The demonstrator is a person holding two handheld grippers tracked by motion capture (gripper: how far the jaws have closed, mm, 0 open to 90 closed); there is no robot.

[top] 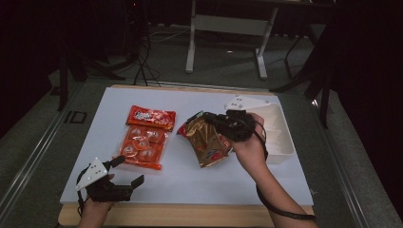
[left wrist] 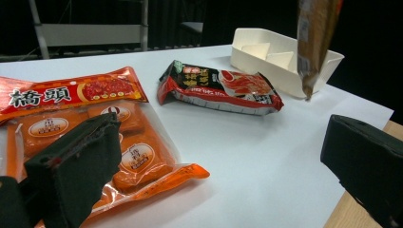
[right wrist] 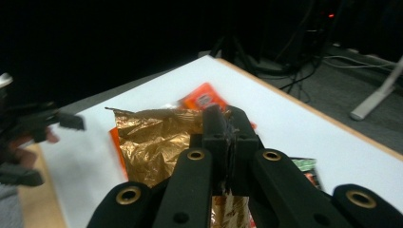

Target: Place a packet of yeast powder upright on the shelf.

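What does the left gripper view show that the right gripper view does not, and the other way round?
Left gripper view alone: the open left gripper from its own camera, the white tray with its dividers, and the red-and-black packet lying whole on the table.

Right gripper view alone: the right gripper shut on the gold packet's crinkled top edge.

Both share: the orange snack pack, the white table, and the gold packet, which hangs in the air in front of the tray in the left gripper view.
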